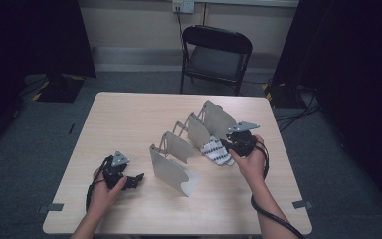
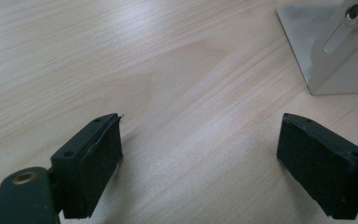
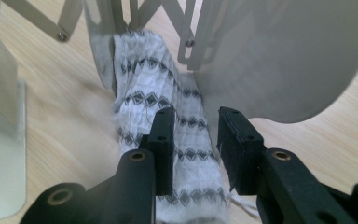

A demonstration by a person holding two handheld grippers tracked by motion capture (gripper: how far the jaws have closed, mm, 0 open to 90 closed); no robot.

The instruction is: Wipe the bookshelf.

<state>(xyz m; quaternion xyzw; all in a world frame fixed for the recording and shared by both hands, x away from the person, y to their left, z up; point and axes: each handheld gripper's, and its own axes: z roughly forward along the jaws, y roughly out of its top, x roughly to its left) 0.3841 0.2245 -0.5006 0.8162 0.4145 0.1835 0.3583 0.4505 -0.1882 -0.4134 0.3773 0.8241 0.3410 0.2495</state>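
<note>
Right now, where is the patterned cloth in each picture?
High view: the patterned cloth lies right of centre, by the right tongs.
Left gripper view: not in it.
Right gripper view: centre, running down between the black jaws.
Shared landmark: the folding metal rack.

Left tool (image 1: 129, 178) low, jaws wide apart; right tool (image 1: 231, 145) raised in hand, jaws narrowed with a gap.

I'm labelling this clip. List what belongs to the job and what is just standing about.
In the job:
- patterned cloth lying in the rack
- folding metal divider rack
- right claw, over the cloth

Standing about:
- left claw, open over bare table
- black folding chair
</note>
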